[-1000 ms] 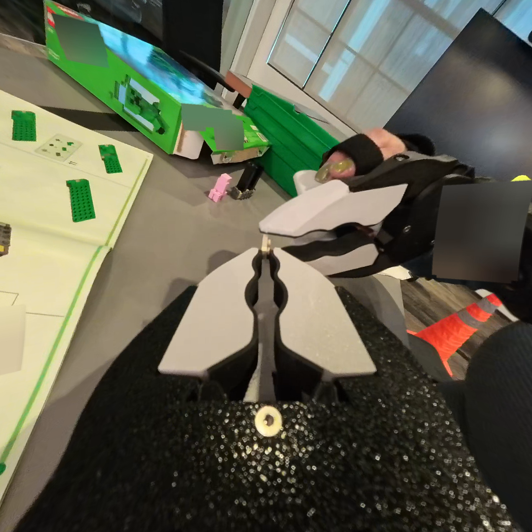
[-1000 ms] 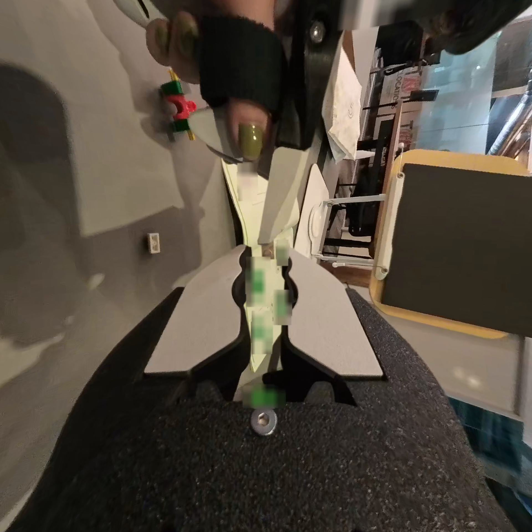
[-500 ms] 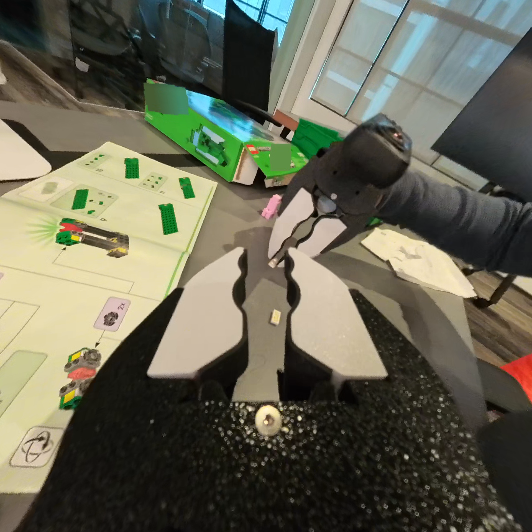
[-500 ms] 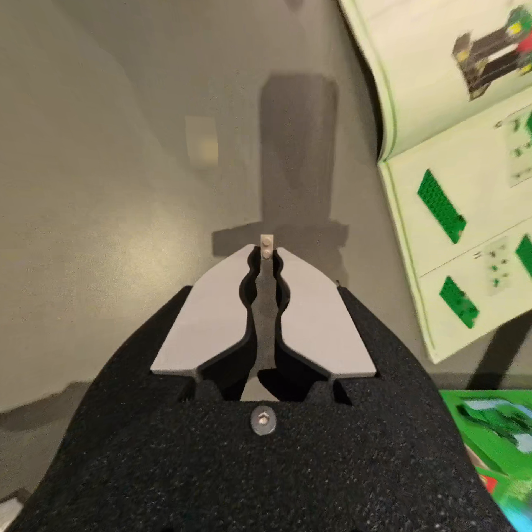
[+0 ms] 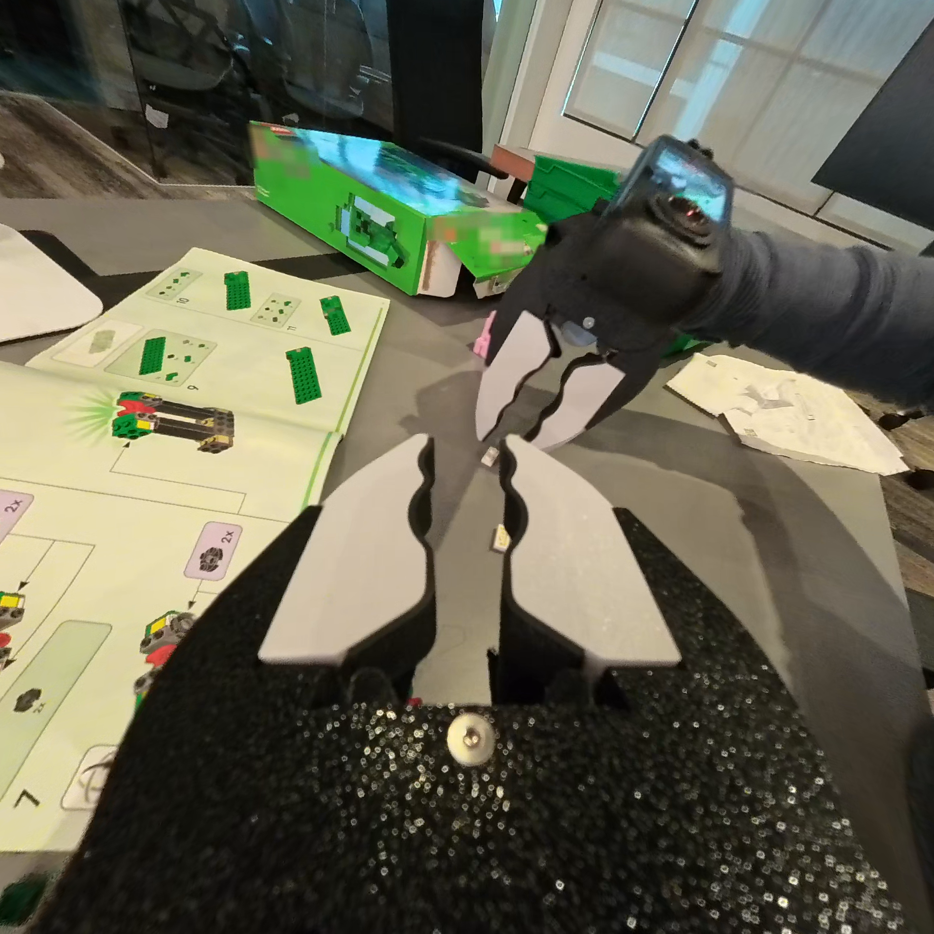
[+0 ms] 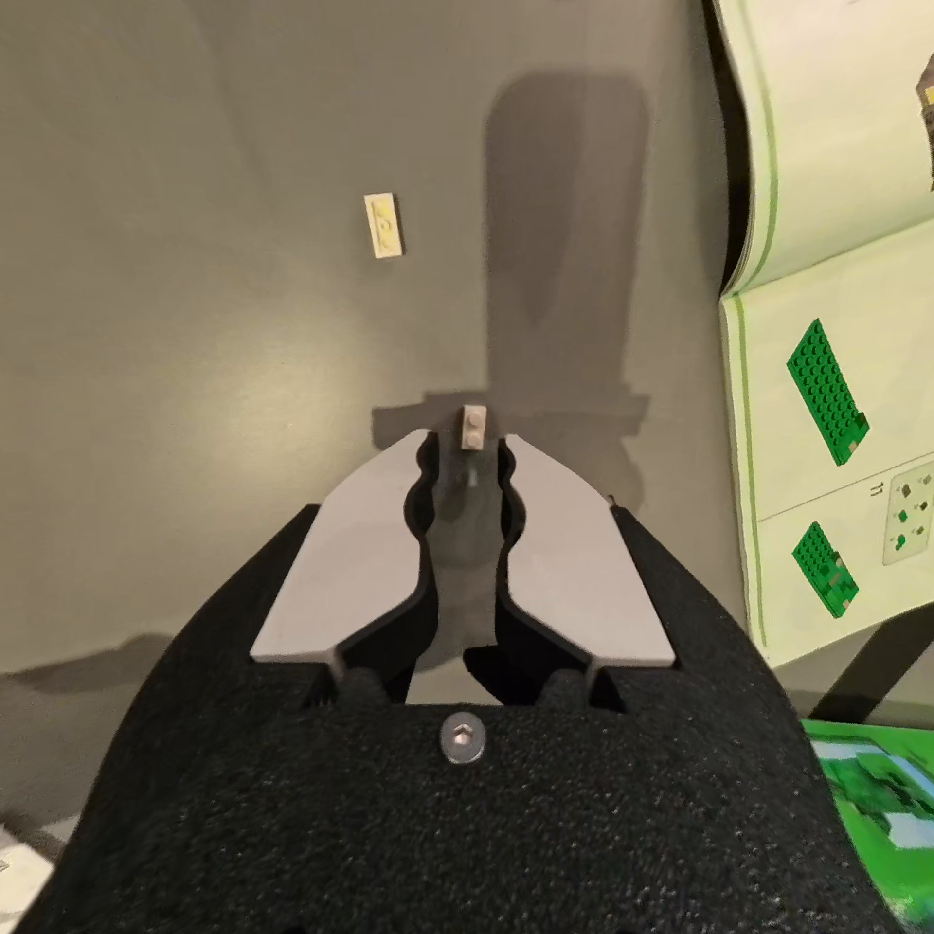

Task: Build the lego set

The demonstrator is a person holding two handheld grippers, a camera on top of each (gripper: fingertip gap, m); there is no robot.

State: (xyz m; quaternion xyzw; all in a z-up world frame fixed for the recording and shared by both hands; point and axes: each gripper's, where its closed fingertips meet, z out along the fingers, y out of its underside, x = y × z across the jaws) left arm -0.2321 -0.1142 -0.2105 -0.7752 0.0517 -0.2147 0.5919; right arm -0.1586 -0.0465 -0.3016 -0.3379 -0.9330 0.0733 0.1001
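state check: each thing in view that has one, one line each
left gripper: open, empty
right gripper: open, grey plate between its tips
grey plate: flat on table, studs up
cream plate: flat on table, underside up
booklet: open, flat
box: end flap open

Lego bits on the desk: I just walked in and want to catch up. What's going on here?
A person is building a Lego set with a hand-held tool in each hand. The right tool is open, and a small grey plate sits between its tips, ungripped. The left tool is open too and holds nothing; a cream plate lies on the grey table below it. The instruction booklet lies open beside them, with the green box behind.
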